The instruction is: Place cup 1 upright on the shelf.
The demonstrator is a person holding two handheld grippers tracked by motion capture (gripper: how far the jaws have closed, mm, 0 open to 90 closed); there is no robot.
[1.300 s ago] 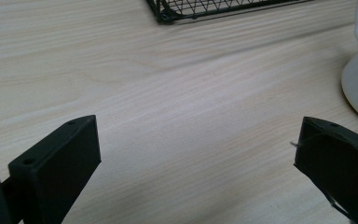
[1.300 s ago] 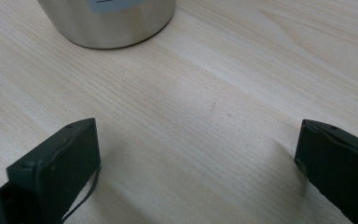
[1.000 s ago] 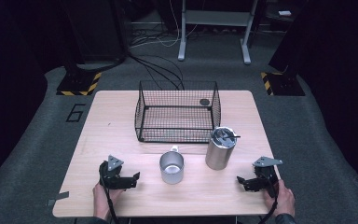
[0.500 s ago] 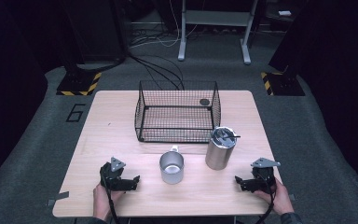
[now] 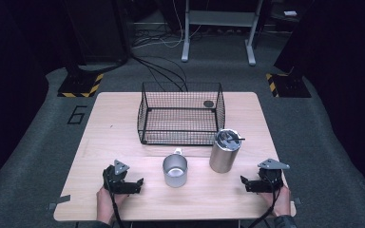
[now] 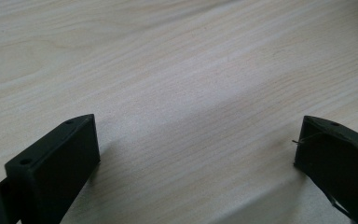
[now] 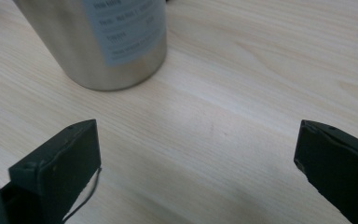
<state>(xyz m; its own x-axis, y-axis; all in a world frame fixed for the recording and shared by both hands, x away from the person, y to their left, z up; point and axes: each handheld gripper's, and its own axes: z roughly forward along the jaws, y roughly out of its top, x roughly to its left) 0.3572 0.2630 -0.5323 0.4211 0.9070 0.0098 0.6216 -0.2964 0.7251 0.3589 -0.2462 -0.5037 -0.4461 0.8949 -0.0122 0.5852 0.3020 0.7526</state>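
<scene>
Bare wood (image 5: 123,142) between basket (image 5: 180,114) and grippers

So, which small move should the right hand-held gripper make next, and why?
Probably ease the right hand-held gripper forward toward the steel canister. Its jaws stand wide open with bare table between them, and in its own view the canister stands just ahead, off to the left, untouched.
</scene>
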